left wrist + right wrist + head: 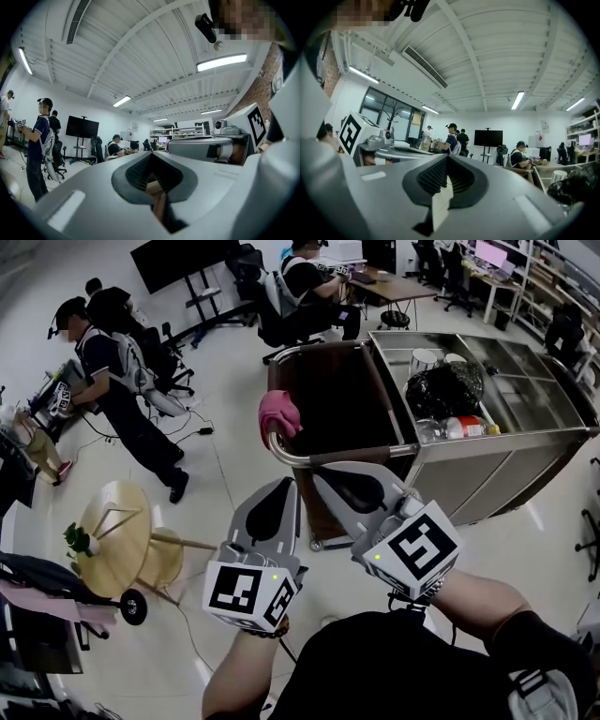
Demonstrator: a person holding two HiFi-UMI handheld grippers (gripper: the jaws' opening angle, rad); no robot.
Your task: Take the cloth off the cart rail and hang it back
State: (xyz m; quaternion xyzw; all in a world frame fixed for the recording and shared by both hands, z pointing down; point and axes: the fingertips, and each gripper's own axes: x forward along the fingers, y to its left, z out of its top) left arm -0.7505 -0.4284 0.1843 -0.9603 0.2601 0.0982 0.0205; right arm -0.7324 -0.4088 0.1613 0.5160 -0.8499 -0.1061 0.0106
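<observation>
1. While the pink cloth (279,415) hangs bunched over the cart rail (291,457) at the cart's (487,470) near left corner, both grippers sit short of it; the cloth is not yet taken.
2. Left gripper (281,487): jaws closed together, nothing between them; right gripper (330,480): likewise closed and empty.
3. Risk: an approach with closed jaws would likely shove the cloth off the rail; open first.
4. Risk: a shallow pinch on one fold may slip; tugging the rail may roll the cart.
5. Writing: none legible; the marker cubes (246,589) show only square patterns; the bottle (464,427) label is too small to read.
</observation>
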